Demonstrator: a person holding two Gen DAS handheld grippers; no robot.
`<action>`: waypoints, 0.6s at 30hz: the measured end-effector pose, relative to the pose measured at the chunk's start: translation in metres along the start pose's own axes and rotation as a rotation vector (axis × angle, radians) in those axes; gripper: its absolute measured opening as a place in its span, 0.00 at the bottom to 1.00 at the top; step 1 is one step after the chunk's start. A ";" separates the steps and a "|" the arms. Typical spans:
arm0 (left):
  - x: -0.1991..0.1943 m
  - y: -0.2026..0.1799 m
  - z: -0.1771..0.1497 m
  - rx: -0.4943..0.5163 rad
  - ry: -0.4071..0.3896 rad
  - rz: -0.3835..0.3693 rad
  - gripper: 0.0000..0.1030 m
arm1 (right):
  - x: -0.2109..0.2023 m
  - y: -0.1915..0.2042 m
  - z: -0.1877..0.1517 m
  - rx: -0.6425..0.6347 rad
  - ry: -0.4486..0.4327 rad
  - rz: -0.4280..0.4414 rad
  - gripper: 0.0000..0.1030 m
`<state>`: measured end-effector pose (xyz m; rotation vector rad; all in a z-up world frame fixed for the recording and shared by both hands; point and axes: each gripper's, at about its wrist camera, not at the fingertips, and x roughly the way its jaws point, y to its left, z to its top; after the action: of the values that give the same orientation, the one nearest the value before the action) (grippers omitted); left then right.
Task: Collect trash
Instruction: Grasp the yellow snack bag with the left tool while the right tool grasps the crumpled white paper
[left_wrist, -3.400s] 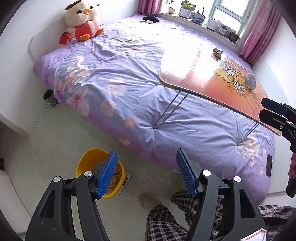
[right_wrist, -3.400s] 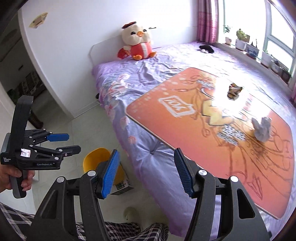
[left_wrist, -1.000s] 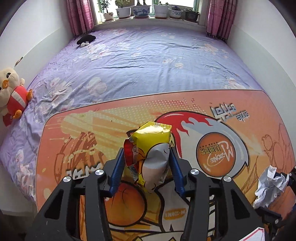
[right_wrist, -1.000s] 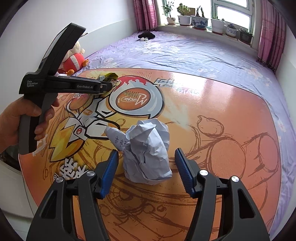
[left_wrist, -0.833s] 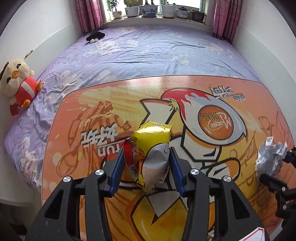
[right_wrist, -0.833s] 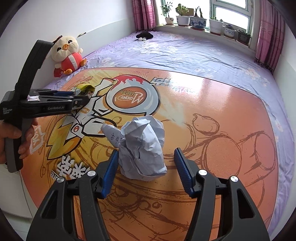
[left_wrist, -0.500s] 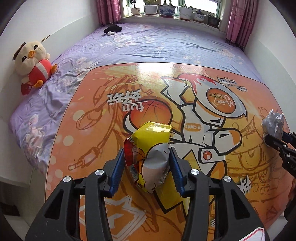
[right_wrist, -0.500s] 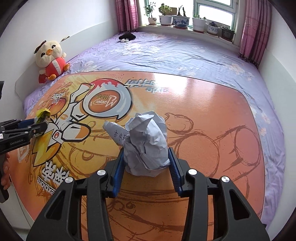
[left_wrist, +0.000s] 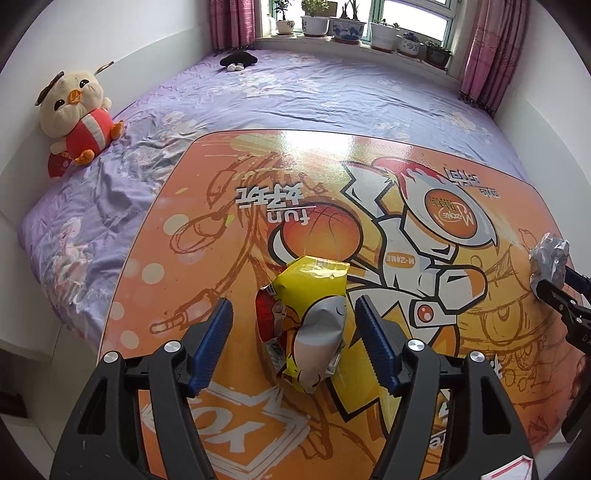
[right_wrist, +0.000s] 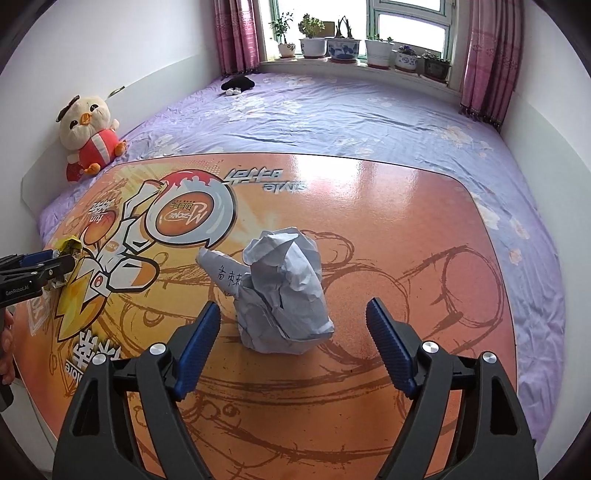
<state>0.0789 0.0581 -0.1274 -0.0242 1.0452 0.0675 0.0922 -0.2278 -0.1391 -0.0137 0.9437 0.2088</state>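
Both grippers, left (left_wrist: 293, 339) and right (right_wrist: 293, 341), just opened, flank crinkled snack bag (left_wrist: 310, 317), crumpled paper (right_wrist: 284, 291).

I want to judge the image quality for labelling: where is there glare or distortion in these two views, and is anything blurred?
Left wrist view: window glare on the orange table at its far edge; the fisheye bends walls and bed; the snack wrapper is sharp. Right wrist view: a wider bright patch on the table's far side, the window overexposed, the crumpled paper sharp, dark vignette in the corners.
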 end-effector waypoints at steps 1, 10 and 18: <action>0.001 -0.001 0.001 0.001 -0.005 0.010 0.81 | 0.003 0.001 0.001 -0.001 0.004 -0.002 0.80; 0.014 -0.007 0.007 0.004 0.031 0.014 0.85 | 0.017 0.013 0.011 -0.042 0.020 -0.029 0.81; 0.016 -0.007 0.006 -0.009 0.032 0.016 0.86 | 0.018 0.012 0.012 -0.035 0.020 -0.033 0.80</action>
<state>0.0926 0.0517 -0.1384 -0.0257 1.0766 0.0865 0.1101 -0.2118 -0.1451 -0.0638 0.9592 0.1949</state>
